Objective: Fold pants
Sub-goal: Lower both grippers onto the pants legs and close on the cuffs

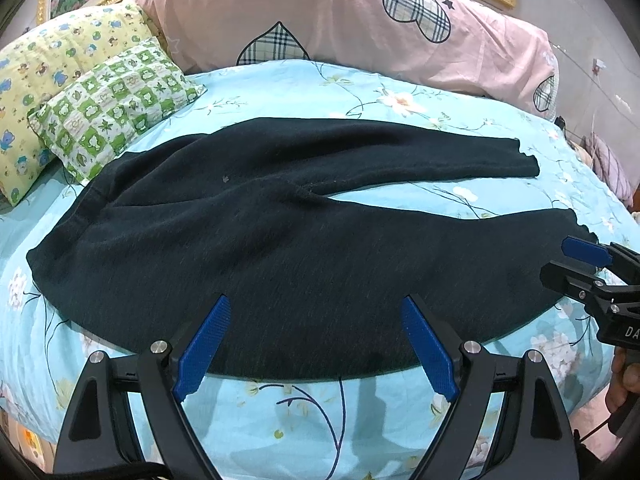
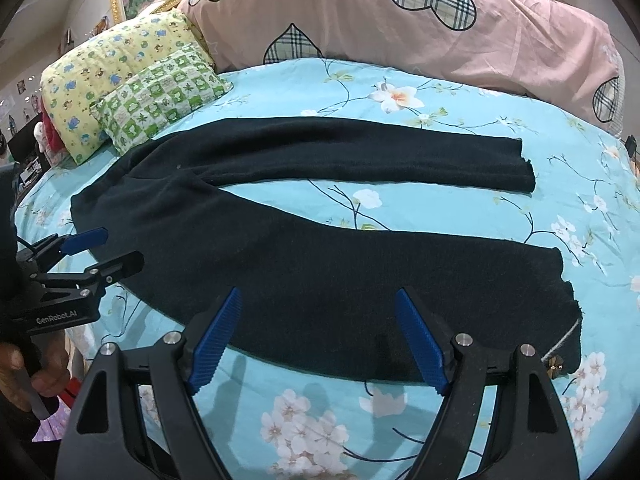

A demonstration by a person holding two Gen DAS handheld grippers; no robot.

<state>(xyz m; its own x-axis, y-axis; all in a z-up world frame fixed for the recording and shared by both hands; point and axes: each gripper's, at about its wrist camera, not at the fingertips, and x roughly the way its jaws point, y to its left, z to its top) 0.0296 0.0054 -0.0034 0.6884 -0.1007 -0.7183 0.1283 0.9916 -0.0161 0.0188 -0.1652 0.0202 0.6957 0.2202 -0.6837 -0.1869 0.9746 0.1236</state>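
Dark pants flat on bedspread

The dark blackish-green knit pants are plain, with one tiny pale speck near the crotch, and lie on a light blue cotton bedsheet printed with white-and-pink blossoms on thin dark branches. Along the bed's far edge runs a long pink quilt patterned with plaid hearts outlined in black and small dark stars; at the far left corner a yellow pillow shows blue and green cartoon animals, and a green-and-white checked cushion shows frogs and leaves. Both grippers have black frames with ribbed blue fingers.
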